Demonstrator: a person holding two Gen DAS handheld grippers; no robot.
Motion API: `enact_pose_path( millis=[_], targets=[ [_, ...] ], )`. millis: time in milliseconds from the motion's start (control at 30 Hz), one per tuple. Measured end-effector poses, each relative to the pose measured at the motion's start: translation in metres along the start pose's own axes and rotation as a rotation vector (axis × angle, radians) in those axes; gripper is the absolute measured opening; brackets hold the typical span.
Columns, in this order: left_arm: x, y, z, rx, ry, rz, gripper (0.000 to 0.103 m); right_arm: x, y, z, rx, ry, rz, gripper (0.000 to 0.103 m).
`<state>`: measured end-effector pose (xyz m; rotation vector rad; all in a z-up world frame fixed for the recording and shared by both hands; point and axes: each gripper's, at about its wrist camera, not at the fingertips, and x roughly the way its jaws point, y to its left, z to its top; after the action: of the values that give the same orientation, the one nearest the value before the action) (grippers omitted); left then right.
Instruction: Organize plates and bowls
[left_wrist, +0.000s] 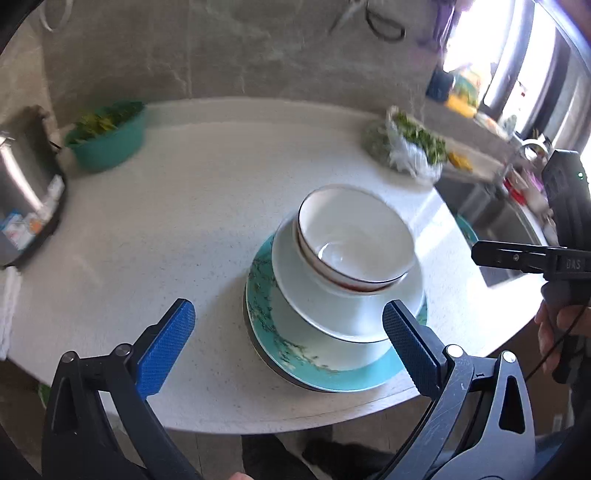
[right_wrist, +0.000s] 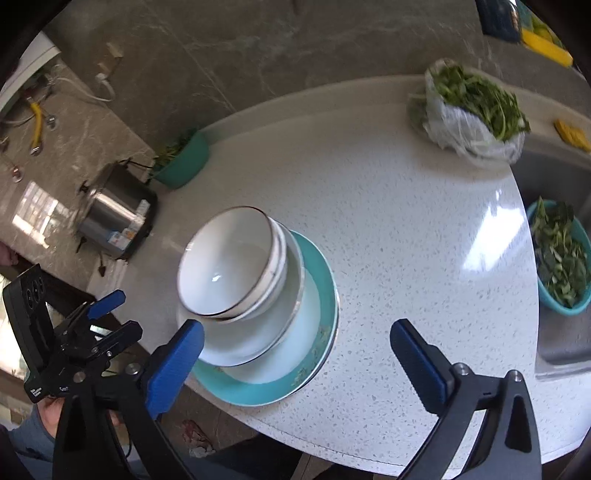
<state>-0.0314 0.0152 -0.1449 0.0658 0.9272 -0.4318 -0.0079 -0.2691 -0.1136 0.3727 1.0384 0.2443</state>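
On the white speckled counter (left_wrist: 166, 221) stands one stack: a teal-rimmed plate (left_wrist: 332, 373) at the bottom, a white deep plate (left_wrist: 314, 295) on it, and two nested white bowls (left_wrist: 354, 229) on top. My left gripper (left_wrist: 291, 332) is open at the stack's near side, and its pads touch nothing. In the right wrist view the same teal plate (right_wrist: 317, 280), white plate (right_wrist: 258, 332) and bowls (right_wrist: 229, 258) lie ahead and to the left. My right gripper (right_wrist: 295, 343) is open and empty. The left gripper (right_wrist: 118, 317) shows at the far left there.
A teal basin of greens (left_wrist: 107, 136) and a steel pot (left_wrist: 22, 199) stand at the counter's far left. A plastic bag of greens (right_wrist: 472, 110) lies at the far right. A sink (right_wrist: 554, 332) on the right holds another teal basin of greens (right_wrist: 561, 258). The counter's edge runs just below the stack.
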Motion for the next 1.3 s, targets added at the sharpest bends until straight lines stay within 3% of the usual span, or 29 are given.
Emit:
enact_pose_path(
  millis=[133, 333, 400, 500, 667, 900, 1300],
  targets=[
    [-0.021, -0.018, -0.010, -0.011, -0.045, 0.038, 0.103, -0.020, 0.022, -0.003, -0.082, -0.039, 0.012, 0.103],
    [-0.052, -0.033, -0.009, -0.026, -0.087, 0.031, 0.103, -0.044, 0.045, -0.013, -0.143, -0.105, -0.015, 0.103],
    [-0.067, -0.035, -0.004, -0.022, -0.099, 0.089, 0.103, -0.048, 0.051, -0.014, -0.148, -0.121, -0.037, 0.103],
    [-0.085, -0.040, -0.001, -0.014, -0.082, 0.304, 0.103, -0.057, 0.063, -0.020, -0.148, -0.146, -0.064, 0.103],
    [-0.097, -0.043, 0.001, -0.014, -0.074, 0.360, 0.103, -0.073, 0.088, -0.024, -0.159, -0.190, -0.136, 0.103],
    [-0.122, -0.034, 0.000, -0.119, -0.027, 0.232, 0.103, -0.088, 0.108, -0.027, -0.129, -0.197, -0.215, 0.103],
    [-0.139, -0.035, 0.008, -0.102, -0.049, 0.233, 0.103, -0.093, 0.116, -0.029, -0.077, -0.191, -0.249, 0.103]
  ],
)
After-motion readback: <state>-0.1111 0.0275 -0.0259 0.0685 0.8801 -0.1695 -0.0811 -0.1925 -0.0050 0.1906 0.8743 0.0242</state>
